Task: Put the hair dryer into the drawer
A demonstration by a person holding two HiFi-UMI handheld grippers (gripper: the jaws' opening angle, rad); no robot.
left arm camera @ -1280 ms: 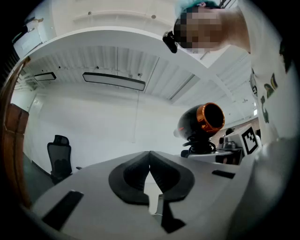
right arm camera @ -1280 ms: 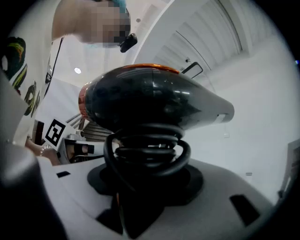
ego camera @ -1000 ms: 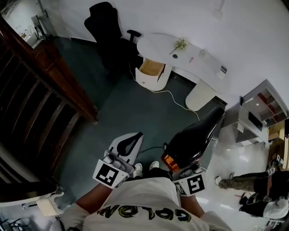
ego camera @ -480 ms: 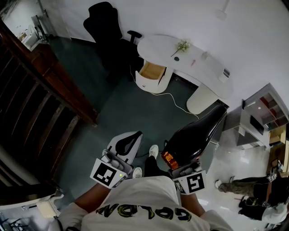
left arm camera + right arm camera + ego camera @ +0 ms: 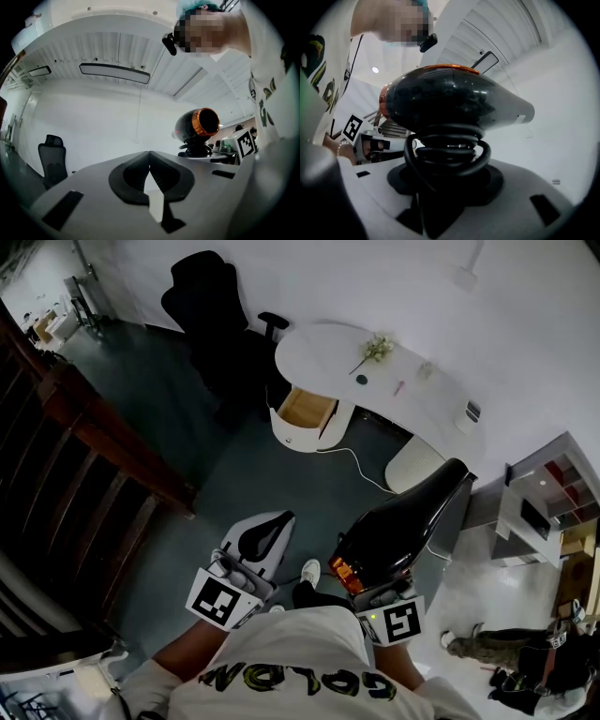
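Right gripper view shows the hair dryer (image 5: 454,101) pinched by its cord-wrapped handle in the right hand-held gripper (image 5: 443,192), well apart from the open drawer (image 5: 305,409), while the left hand-held gripper (image 5: 150,171) is pressed together and empty, and the top-heavy dryer could swivel on the coils and drop.

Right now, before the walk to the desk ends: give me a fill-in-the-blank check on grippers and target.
1. The right gripper is shut on the handle of the black, orange-ringed ___.
2. The left gripper has its jaws ___, with nothing between them.
3. The drawer under the white desk stands ___.
4. The office chair beside that desk is ___ in colour.

Missing words: hair dryer; shut; open; black.
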